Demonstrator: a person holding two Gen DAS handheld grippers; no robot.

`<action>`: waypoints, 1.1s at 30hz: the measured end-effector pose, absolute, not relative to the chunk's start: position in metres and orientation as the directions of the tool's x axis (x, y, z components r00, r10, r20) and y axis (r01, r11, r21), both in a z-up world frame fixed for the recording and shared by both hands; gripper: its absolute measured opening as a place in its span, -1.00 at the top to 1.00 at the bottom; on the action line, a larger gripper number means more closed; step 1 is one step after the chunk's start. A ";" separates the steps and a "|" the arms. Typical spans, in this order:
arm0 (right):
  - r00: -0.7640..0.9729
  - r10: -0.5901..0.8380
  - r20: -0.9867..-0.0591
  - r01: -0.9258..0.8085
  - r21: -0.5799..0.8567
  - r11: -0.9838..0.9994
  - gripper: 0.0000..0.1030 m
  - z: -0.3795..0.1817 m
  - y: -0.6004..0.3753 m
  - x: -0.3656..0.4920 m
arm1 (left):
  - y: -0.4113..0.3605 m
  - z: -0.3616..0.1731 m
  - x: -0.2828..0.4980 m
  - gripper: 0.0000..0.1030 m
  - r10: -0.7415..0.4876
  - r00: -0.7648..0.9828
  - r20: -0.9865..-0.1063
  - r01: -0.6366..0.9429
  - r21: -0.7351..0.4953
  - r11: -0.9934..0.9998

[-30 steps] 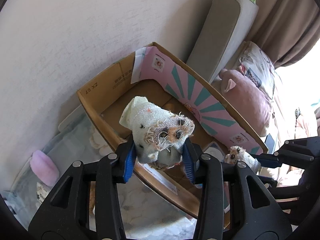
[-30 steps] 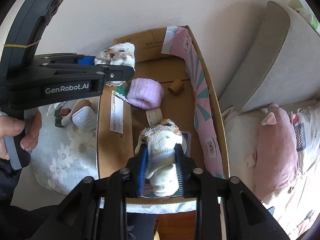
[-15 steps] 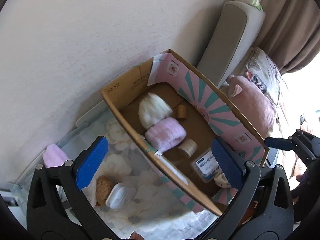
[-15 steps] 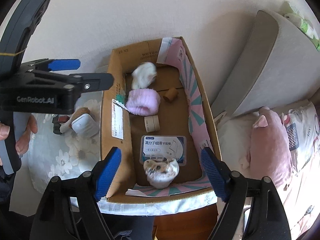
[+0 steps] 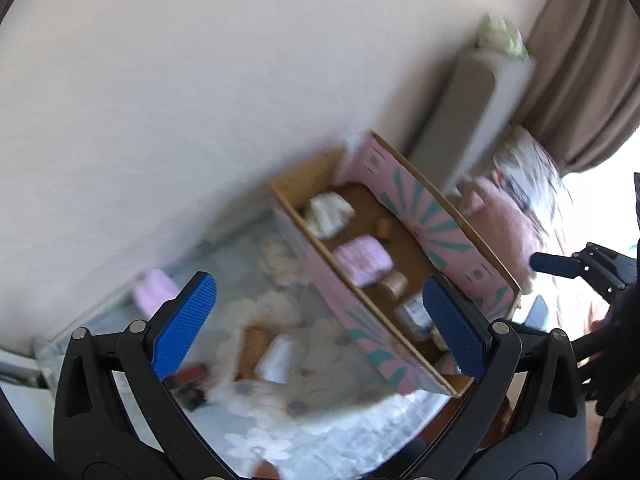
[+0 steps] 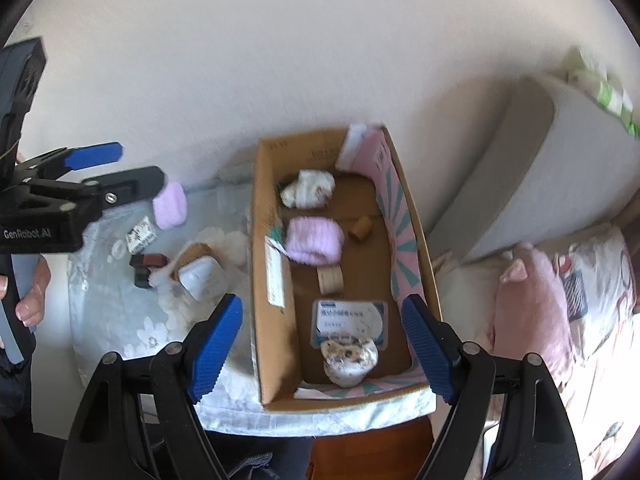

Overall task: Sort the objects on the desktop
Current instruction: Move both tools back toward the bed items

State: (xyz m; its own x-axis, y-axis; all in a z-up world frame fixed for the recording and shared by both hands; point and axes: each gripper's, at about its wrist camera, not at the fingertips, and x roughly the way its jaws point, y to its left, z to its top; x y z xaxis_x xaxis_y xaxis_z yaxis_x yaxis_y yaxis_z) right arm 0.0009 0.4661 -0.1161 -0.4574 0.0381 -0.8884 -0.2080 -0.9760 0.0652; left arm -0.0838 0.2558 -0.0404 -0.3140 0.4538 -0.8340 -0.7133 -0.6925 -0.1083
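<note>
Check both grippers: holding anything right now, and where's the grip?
Nothing is held. The left gripper and the right gripper are both wide open with nothing between the pads. The two printed socks lie loose in the cardboard box.

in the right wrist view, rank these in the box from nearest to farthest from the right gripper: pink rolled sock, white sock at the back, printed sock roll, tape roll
From the right gripper:
1. printed sock roll, near end of the cardboard box
2. tape roll, mid-box
3. pink rolled sock, just beyond the tape
4. white sock, far end by the wall
</note>
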 end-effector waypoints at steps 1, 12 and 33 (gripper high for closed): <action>-0.466 0.030 -0.884 -0.192 0.068 -0.979 -0.53 -0.111 0.463 -0.001 | 0.244 -0.031 -0.086 -1.00 0.460 -0.342 -0.819 -0.703 -0.101 -0.704; -0.495 -0.078 -0.865 0.038 0.068 -0.997 -0.53 -0.102 0.394 -0.042 | 0.115 0.005 -0.122 -1.00 0.432 -0.494 -0.754 -0.519 -0.143 -0.843; -0.457 -0.153 -0.876 0.216 0.057 -0.975 -0.53 -0.215 0.310 -0.073 | 0.012 -0.118 -0.146 -0.99 0.301 -0.440 -0.846 -0.347 -0.149 -0.926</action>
